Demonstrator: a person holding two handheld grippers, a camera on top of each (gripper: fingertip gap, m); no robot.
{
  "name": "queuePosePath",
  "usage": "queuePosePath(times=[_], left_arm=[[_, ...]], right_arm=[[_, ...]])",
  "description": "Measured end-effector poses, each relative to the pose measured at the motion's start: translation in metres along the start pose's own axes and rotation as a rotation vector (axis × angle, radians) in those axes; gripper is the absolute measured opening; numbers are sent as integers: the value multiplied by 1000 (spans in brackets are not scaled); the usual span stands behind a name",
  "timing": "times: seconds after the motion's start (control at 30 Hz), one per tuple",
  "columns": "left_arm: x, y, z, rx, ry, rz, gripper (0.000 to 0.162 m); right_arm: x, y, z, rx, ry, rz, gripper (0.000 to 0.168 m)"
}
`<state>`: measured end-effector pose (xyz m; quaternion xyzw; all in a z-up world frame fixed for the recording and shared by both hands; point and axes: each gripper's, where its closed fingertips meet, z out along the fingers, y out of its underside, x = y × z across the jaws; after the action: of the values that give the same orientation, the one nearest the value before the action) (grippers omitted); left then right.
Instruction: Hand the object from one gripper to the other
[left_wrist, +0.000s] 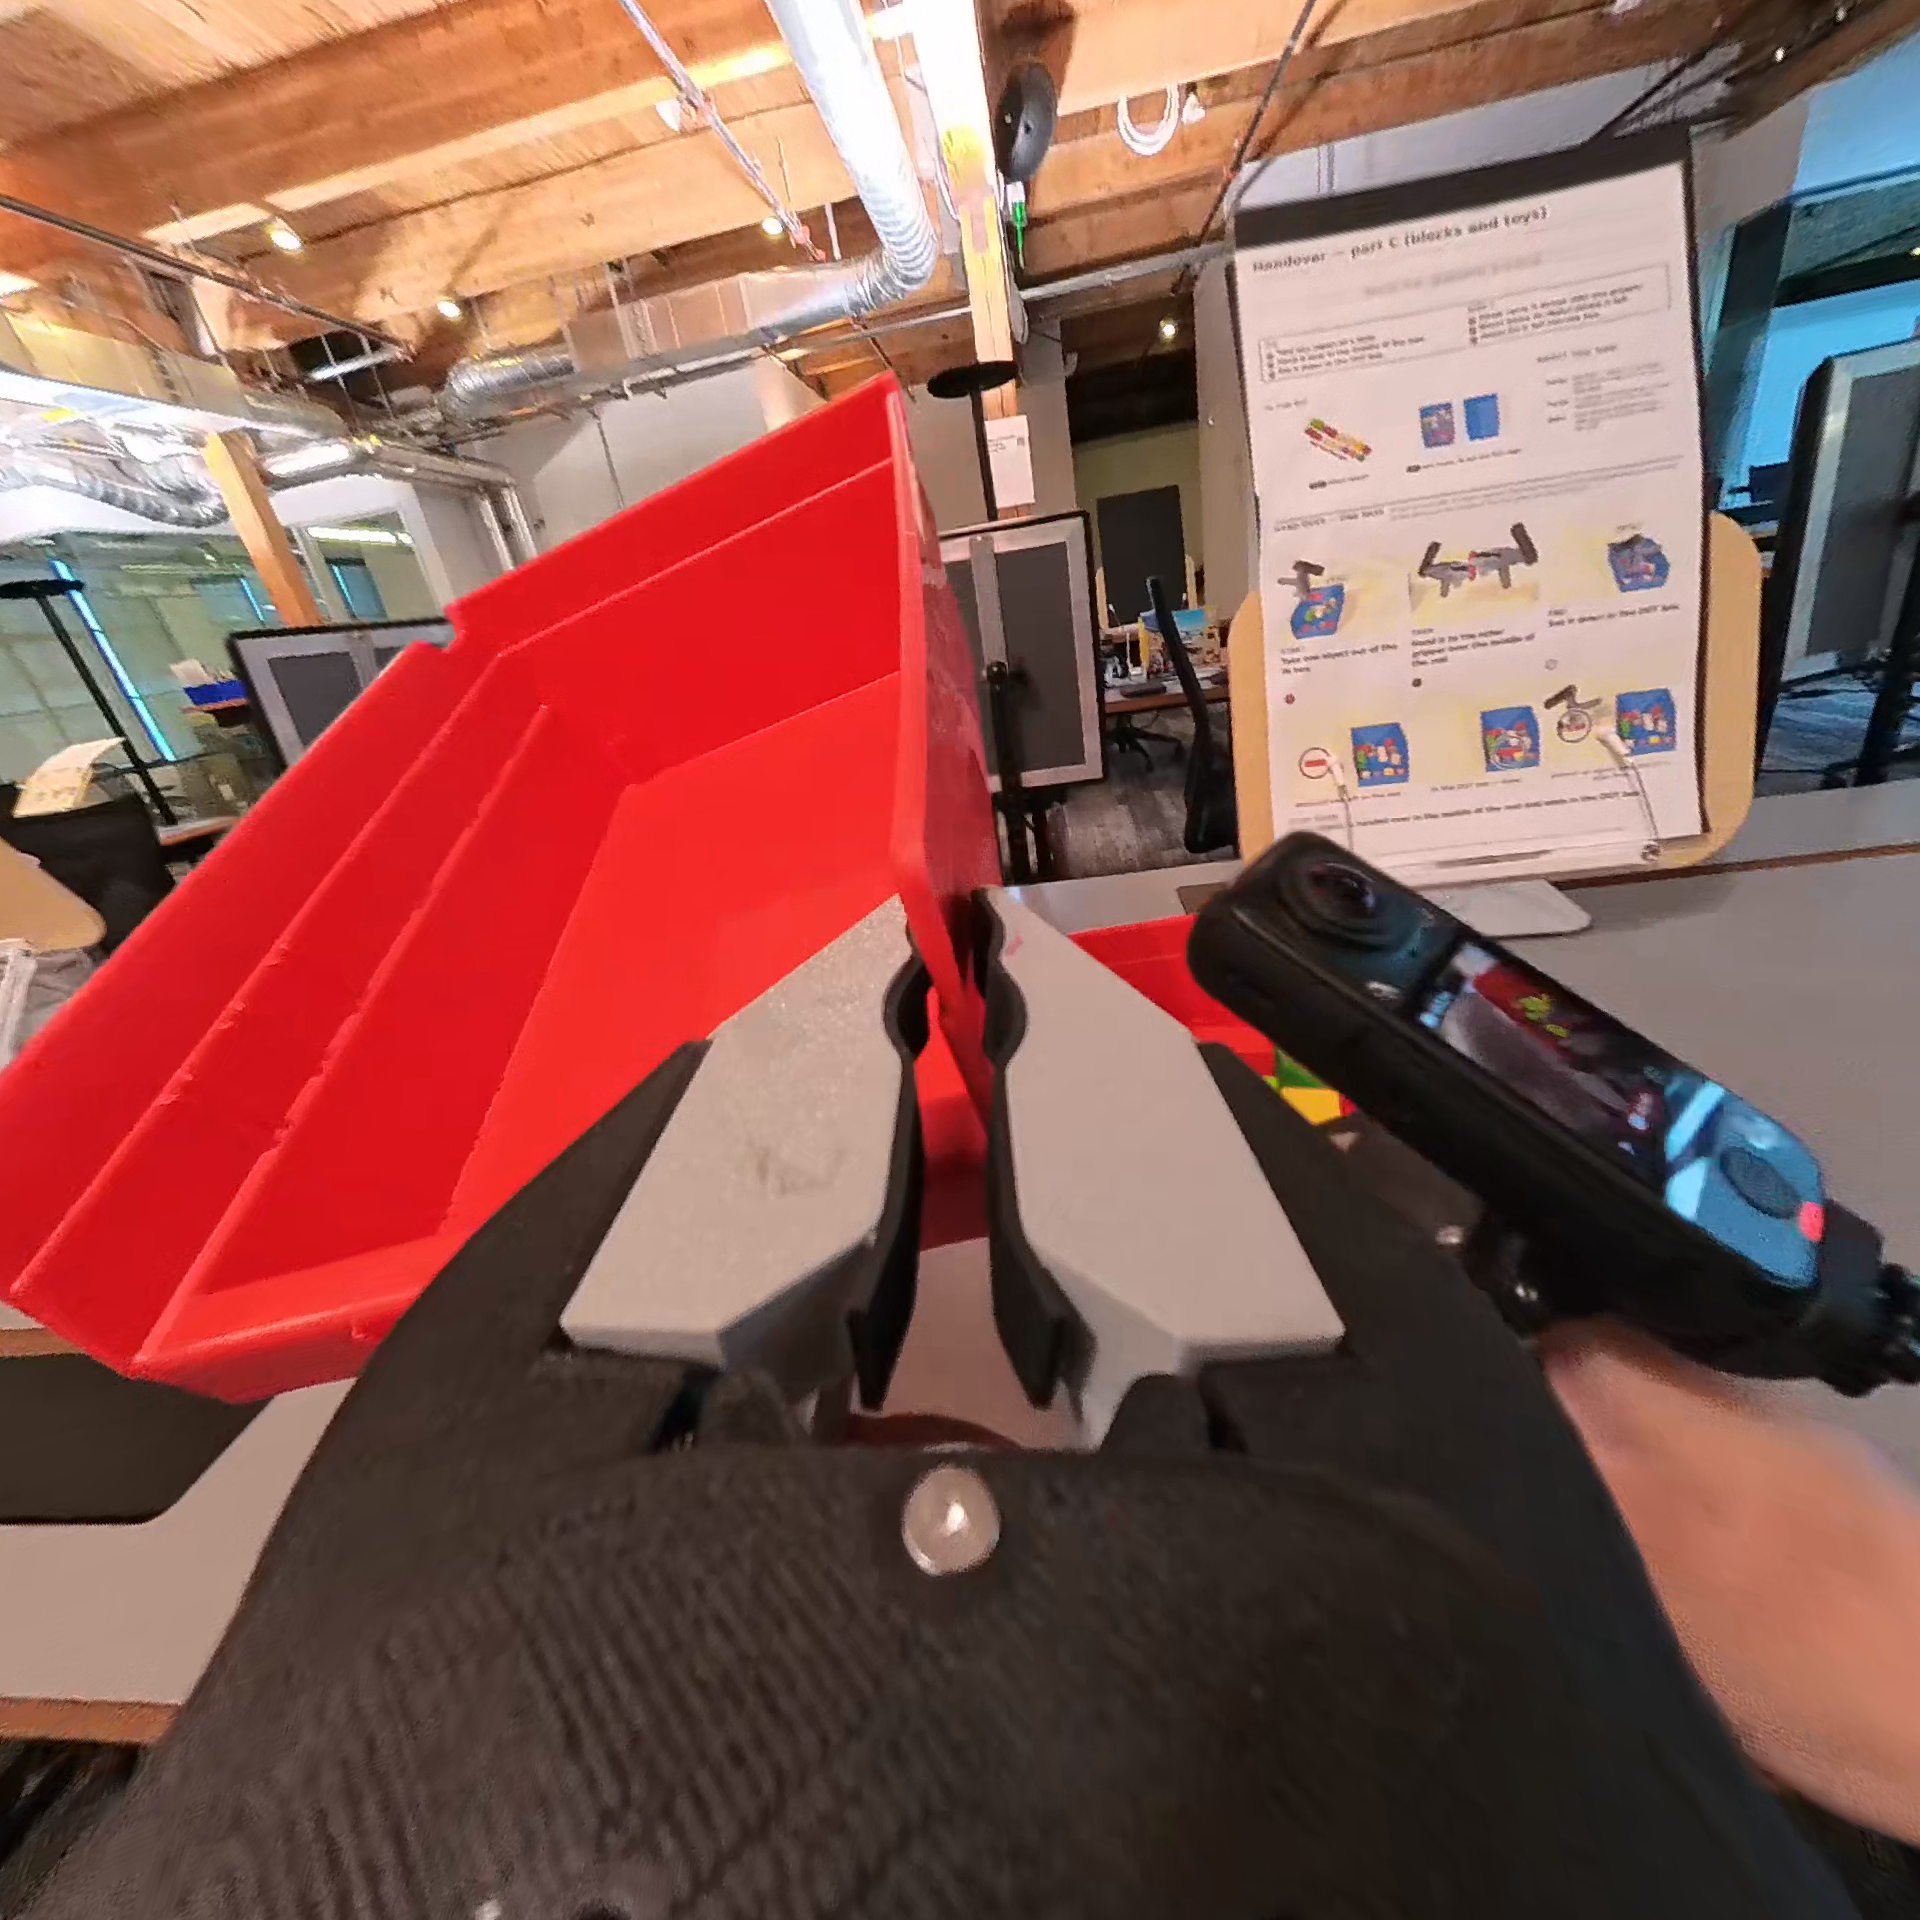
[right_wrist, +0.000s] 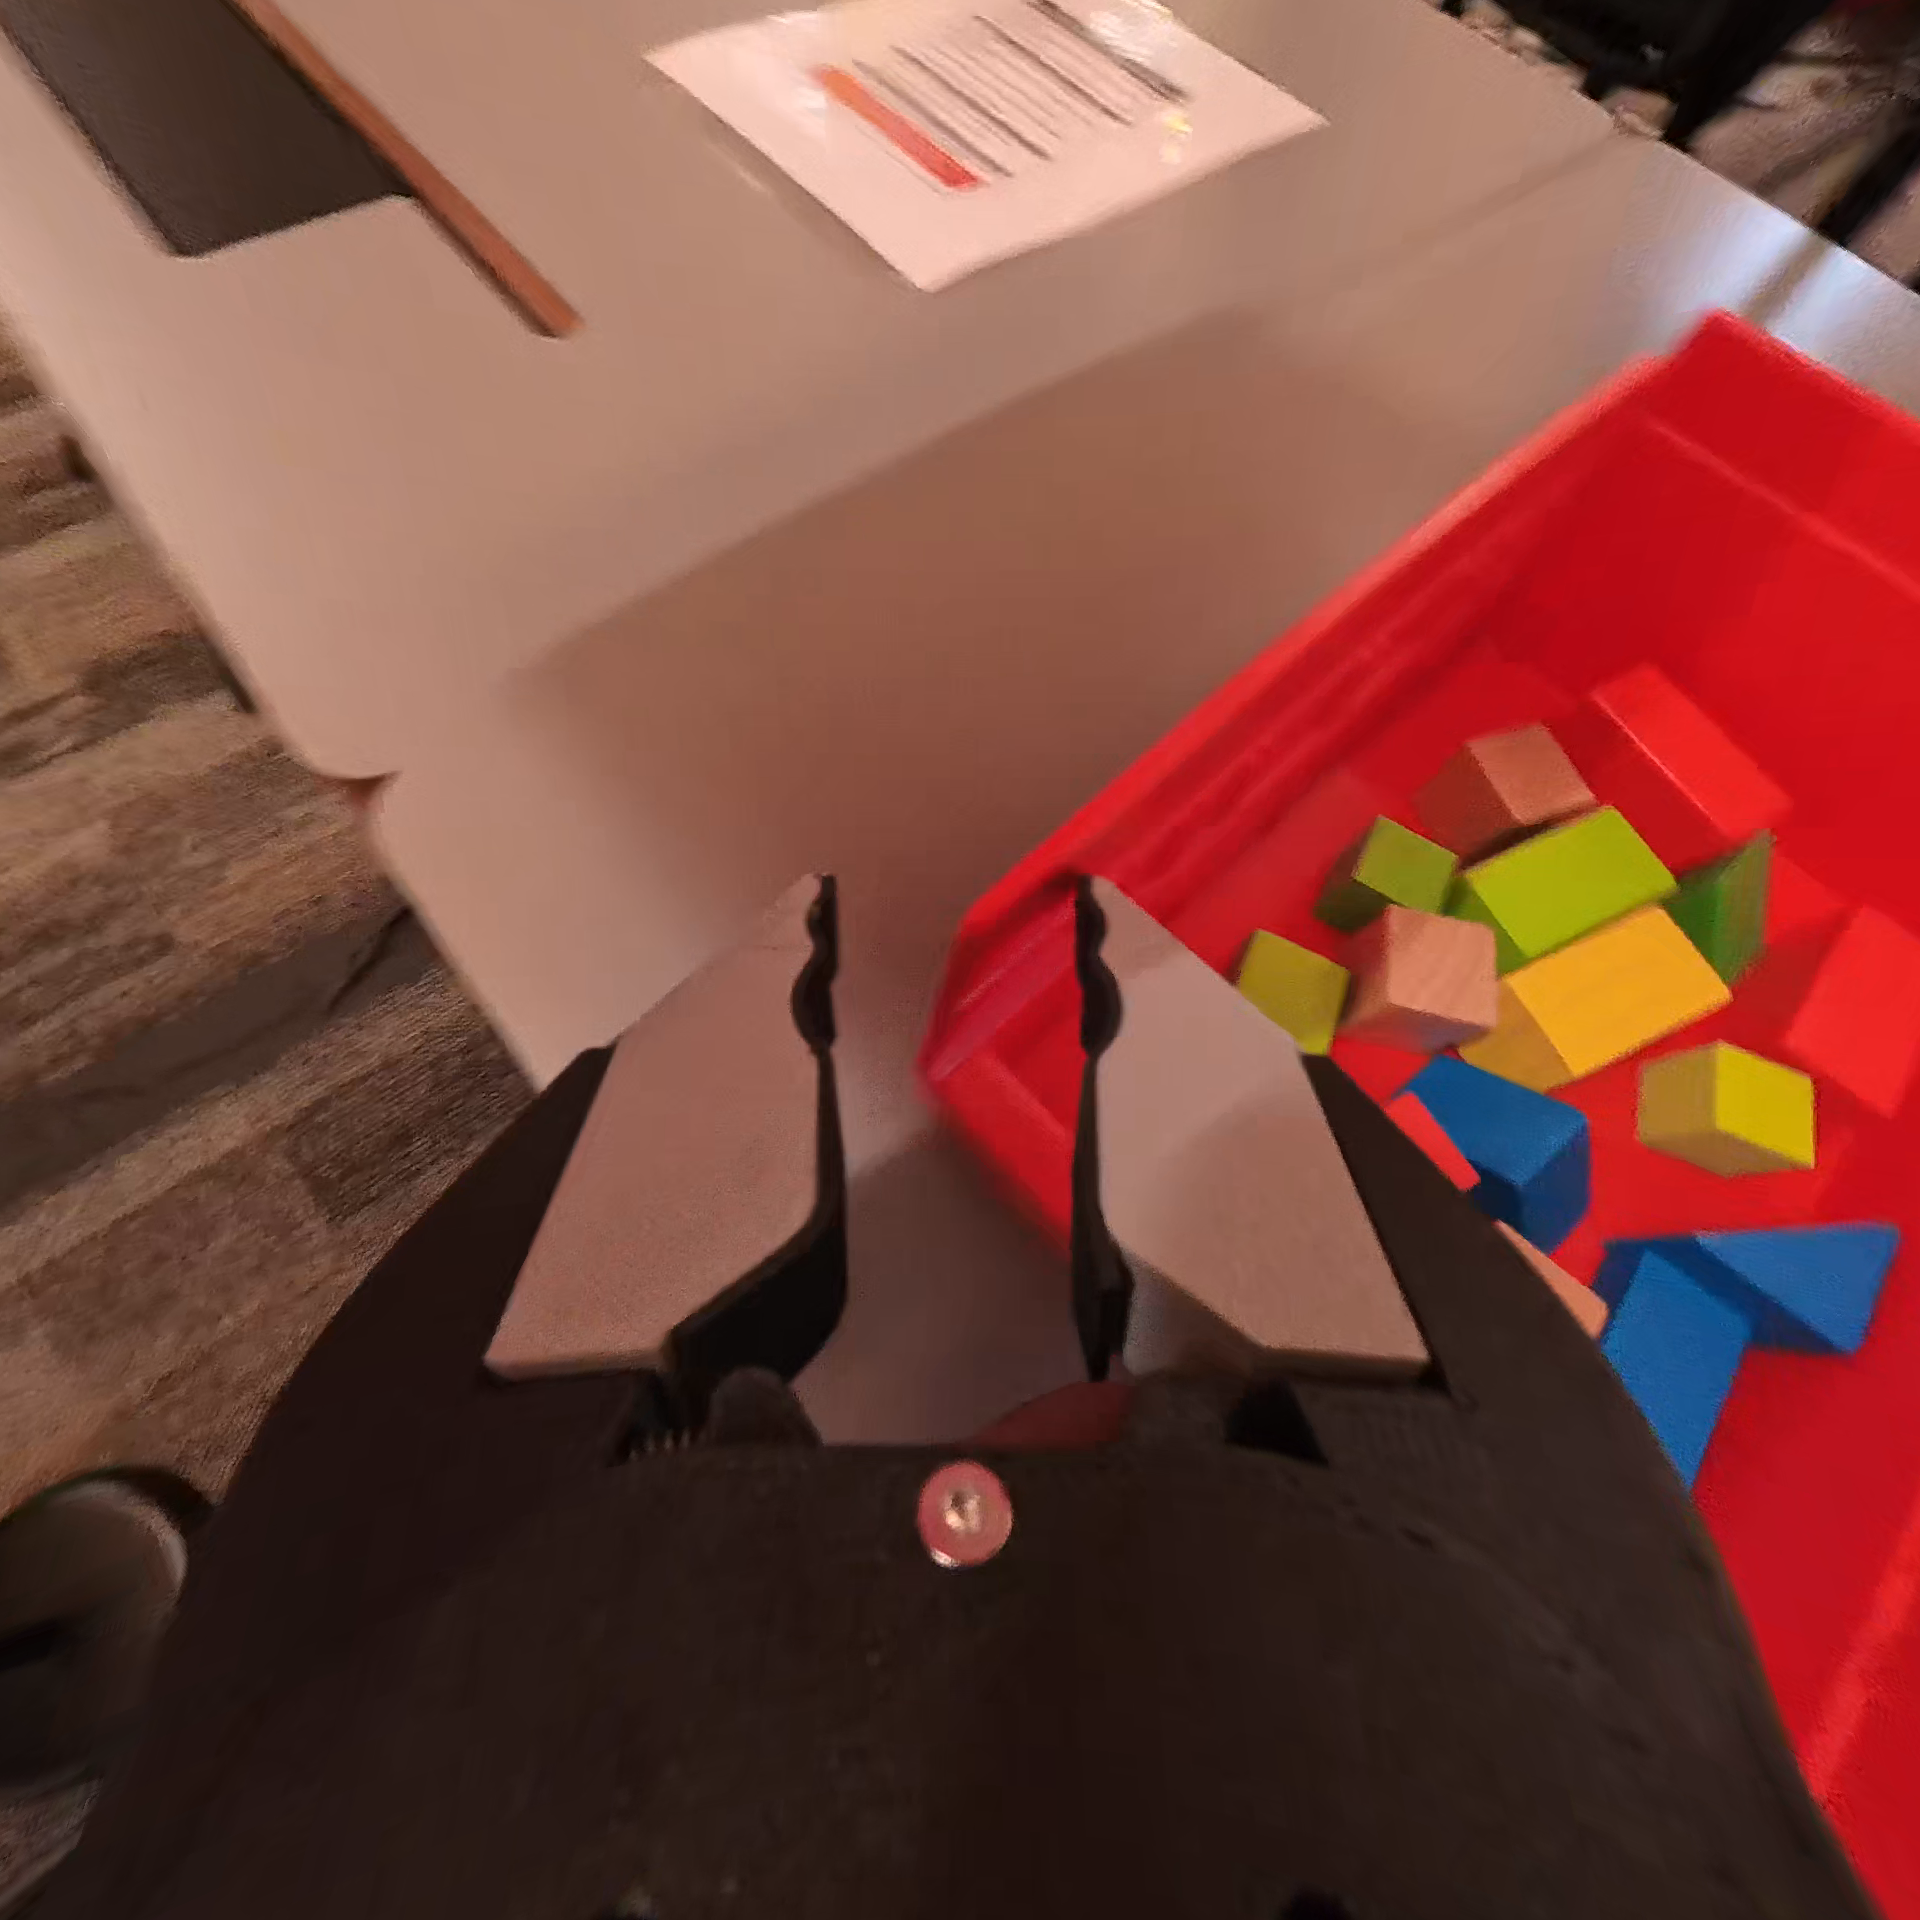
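Note:
My left gripper (left_wrist: 951, 914) is shut on the side wall of an empty red bin (left_wrist: 623, 831), which hangs tilted above the table. My right gripper (right_wrist: 954, 904) is open and empty, just above the table (right_wrist: 727, 468) at the near corner of a second red bin (right_wrist: 1351, 675). That bin holds several coloured wooden blocks (right_wrist: 1590, 987) in green, yellow, blue, red and plain wood. In the left wrist view the right gripper's black camera (left_wrist: 1507, 1070) and a hand (left_wrist: 1714, 1558) show at the right, above the second bin (left_wrist: 1143, 956).
A printed instruction sheet on a stand (left_wrist: 1465, 520) is at the back of the table. A white paper (right_wrist: 987, 125) lies flat on the table. The table edge and carpet floor (right_wrist: 156, 883) are to the left of my right gripper. My hands' fingertips stand some 20 cm from each other.

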<state>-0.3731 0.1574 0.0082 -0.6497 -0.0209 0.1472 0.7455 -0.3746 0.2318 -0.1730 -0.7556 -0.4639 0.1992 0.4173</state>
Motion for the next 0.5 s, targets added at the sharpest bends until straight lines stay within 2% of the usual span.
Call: queuePosePath(times=[0.03,0.07,0.13,0.23,0.37,0.5], left_arm=[[-2,-3,-3,10,-3,1,2],[-3,-6,-6,19,-2,0,2],[-4,-12,-13,42,5,-9,1],[1,-22,-20,69,14,-2,1],[29,-40,-28,108,83,41,1],[90,-57,-38,153,248,106,1]], right_arm=[[-12,-6,-6,10,-39,-34,54],[-18,-10,-15,29,-58,-64,56],[-20,-12,-40,75,-104,-102,56],[-1,-1,-84,123,-161,-107,57],[56,24,-154,182,-178,-94,56],[144,55,-233,234,-46,-64,56]])
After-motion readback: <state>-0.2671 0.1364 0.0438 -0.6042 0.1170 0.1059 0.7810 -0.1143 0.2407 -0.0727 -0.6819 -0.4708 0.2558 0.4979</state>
